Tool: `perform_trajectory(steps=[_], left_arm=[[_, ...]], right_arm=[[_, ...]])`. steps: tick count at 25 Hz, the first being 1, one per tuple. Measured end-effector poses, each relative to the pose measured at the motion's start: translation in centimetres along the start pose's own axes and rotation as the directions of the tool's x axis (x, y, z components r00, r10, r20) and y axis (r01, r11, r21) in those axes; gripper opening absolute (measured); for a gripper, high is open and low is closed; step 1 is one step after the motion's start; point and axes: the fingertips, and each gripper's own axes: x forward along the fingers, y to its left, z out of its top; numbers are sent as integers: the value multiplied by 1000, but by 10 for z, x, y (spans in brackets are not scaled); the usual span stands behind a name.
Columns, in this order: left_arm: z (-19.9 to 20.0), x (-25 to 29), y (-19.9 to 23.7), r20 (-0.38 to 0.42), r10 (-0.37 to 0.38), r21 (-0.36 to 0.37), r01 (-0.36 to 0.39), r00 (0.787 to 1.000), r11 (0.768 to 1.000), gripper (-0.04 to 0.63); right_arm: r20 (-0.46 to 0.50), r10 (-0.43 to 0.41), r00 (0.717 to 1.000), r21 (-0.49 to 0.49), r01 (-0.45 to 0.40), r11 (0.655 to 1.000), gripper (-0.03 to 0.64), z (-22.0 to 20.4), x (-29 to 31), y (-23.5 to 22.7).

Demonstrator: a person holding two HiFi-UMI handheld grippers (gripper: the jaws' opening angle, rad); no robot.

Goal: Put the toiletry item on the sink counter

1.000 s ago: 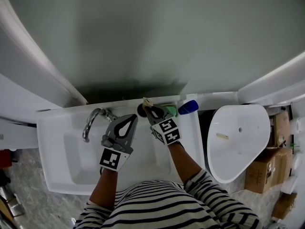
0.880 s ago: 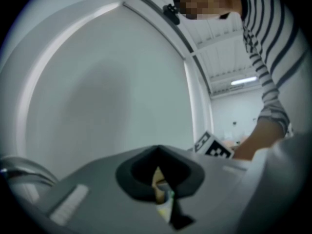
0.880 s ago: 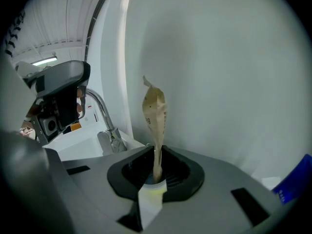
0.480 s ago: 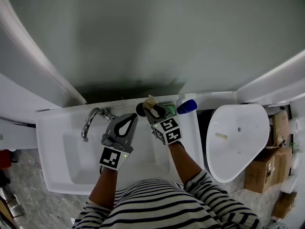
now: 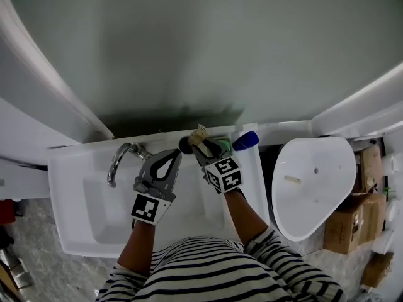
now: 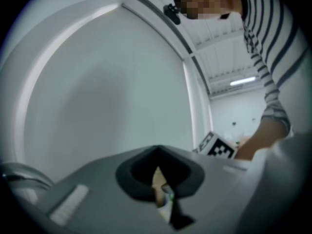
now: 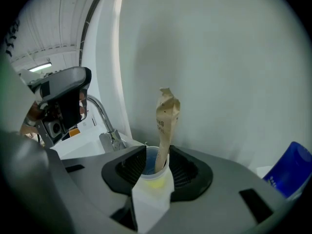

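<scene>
Right gripper's [image 5: 196, 146] jaws, clamped a second ago, are opening around the toothbrush cup [image 7: 152, 191] right of the faucet [image 5: 122, 158]. Left gripper [image 5: 171, 156] hangs with jaws pressed together, nearer the faucet.

Translucent cup [image 7: 155, 179], brown paper-wrapped stick [image 7: 165, 126] upright inside, at back of sink counter [image 5: 255, 167]

White basin-shaped sink counter [image 5: 82, 165]: we noted glossy, smooth, ceramic look. Curved silver tap [image 5: 114, 168]: polished metal, bright reflections. Tall toiletry item in brown wrapper [image 7: 166, 123]: matt paper, crumpled at top. Small translucent white cup [image 7: 151, 191]: frosted plastic, faint sheen. Blue rounded bottle [image 7: 291, 171]: smooth plastic, we saw slight gloss. Grey-green wall [image 5: 201, 55]: matt, even. Black-and-white striped sleeve [image 5: 271, 257]: soft knit cloth. Brown boxes [image 5: 352, 225]: dull cardboard.
</scene>
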Motion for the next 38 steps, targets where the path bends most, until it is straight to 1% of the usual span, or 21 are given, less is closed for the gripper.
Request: perform_trajectory(steps=[3, 14, 19, 23, 30, 34, 38], left_arm=[[0, 0, 0, 2, 1, -2, -1, 1000, 1000, 6], [5, -6, -4, 10, 8, -6, -8, 1000, 1000, 6], [11, -10, -6, 20, 9, -1, -9, 1000, 1000, 6], [17, -15, -10, 30, 9, 2, -9, 1000, 1000, 6], [35, -29, -22, 61, -8, 23, 6, 998, 1000, 6], [47, -35, -29, 82, -23, 26, 21, 996, 999, 6], [61, -44, -38, 96, -37, 38, 33, 995, 999, 6]], right_arm=[[10, -2, 1000, 16, 2, 1000, 117, -1, -3, 0], [27, -25, 999, 11, 24, 1000, 118, 2, -22, 4], [72, -28, 997, 2, 28, 1000, 118, 16, -37, 12], [136, -18, 991, -17, 21, 1000, 118, 37, -56, 23], [263, 14, 965, -58, 2, 998, 117, 74, -96, 50], [337, 26, 941, -84, 3, 996, 103, 92, -120, 63], [409, 51, 911, -111, -6, 994, 85, 109, -149, 79]])
